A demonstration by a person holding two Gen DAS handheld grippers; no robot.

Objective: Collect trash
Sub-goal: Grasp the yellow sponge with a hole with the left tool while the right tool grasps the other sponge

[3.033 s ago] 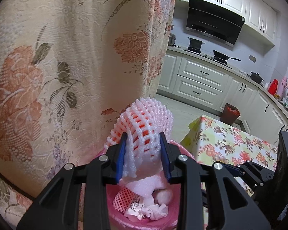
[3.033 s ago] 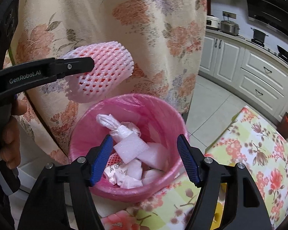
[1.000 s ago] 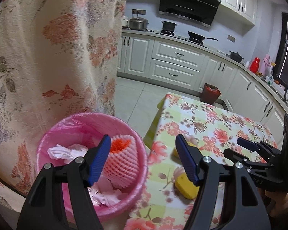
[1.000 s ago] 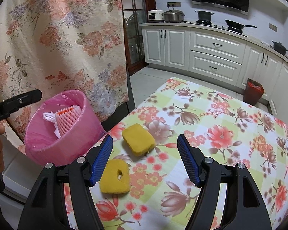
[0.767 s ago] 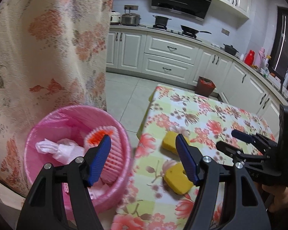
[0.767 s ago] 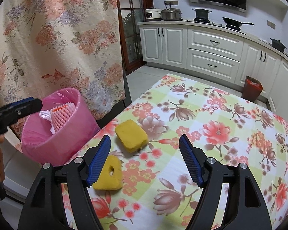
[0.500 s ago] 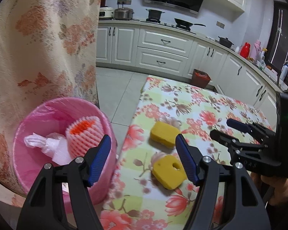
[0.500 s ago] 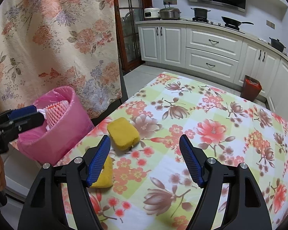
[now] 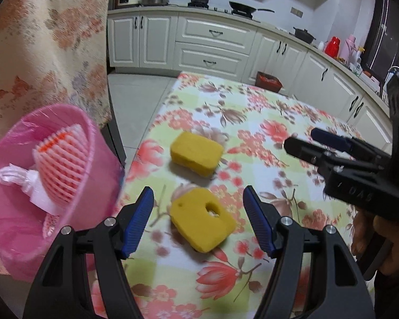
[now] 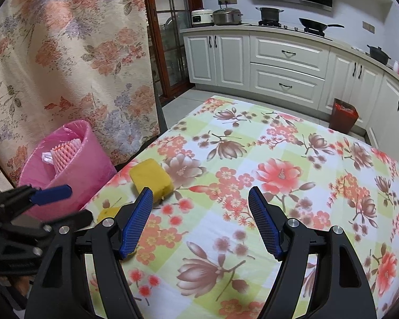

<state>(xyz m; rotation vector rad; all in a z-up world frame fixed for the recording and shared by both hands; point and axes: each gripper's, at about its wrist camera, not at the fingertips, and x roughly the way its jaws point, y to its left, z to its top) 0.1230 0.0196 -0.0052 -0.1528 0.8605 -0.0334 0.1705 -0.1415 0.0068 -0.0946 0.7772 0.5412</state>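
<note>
Far left: pink bin (image 9: pixel 74 183) beside the table edge, already holding a foam fruit net (image 9: pixel 62 164) and crumpled white wrapping (image 9: pixel 16 176), so part of the trash is collected. Still left on the floral tablecloth (image 9: pixel 266 138): yellow sponge with a hole (image 9: pixel 202 219) nearest, plain yellow sponge (image 9: pixel 196 152) just behind it, both apart from the bin. Left gripper (image 9: pixel 198 222) open and empty, blue pads either side of the holed sponge in view, hovering, not touching; likely next pick. Right gripper (image 10: pixel 200 219) open, nothing between the pads, over bare cloth right of the sponges. Probably two items to go.
</note>
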